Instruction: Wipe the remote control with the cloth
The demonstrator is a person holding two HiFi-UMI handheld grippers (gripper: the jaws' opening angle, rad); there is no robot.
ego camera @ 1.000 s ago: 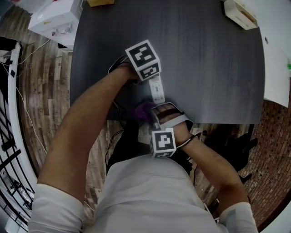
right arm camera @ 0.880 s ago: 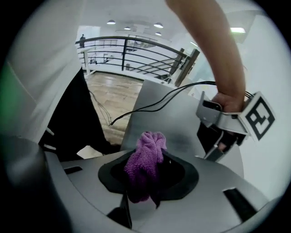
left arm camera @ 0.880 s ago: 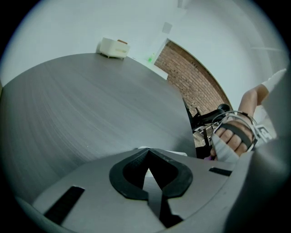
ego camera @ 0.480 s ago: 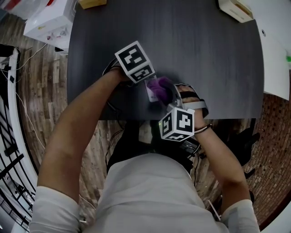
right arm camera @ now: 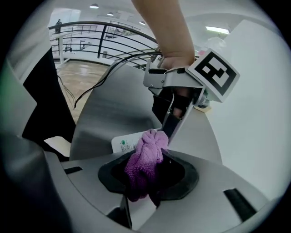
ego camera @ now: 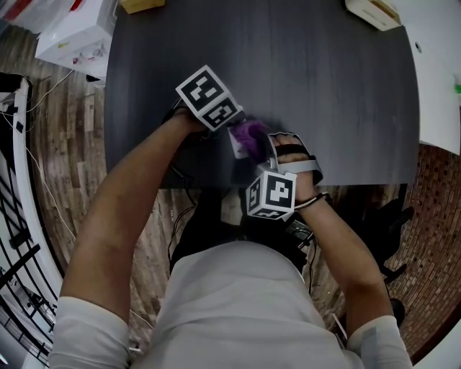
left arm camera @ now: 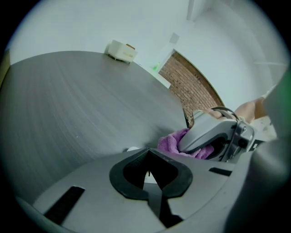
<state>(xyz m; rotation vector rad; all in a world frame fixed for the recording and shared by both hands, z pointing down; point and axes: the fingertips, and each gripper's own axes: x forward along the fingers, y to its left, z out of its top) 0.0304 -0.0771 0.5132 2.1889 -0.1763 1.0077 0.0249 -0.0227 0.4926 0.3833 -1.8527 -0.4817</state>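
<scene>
In the head view my left gripper sits under its marker cube near the front edge of the dark table. It is shut on one end of the white remote control. My right gripper is shut on a bunched purple cloth and presses it on the remote, close to the left jaws. The right gripper view shows the cloth lying over the remote, with the left gripper just beyond. In the left gripper view the cloth lies just past my shut jaws.
A beige box stands at the table's far right corner, and a yellow item at the far edge. White cartons lie on the wooden floor at the left. A white table adjoins at the right. Cables hang below the front edge.
My right gripper has carried the cloth from the table's front edge along the remote toward the left gripper. The left gripper and remote have shifted slightly left and farther onto the table.
</scene>
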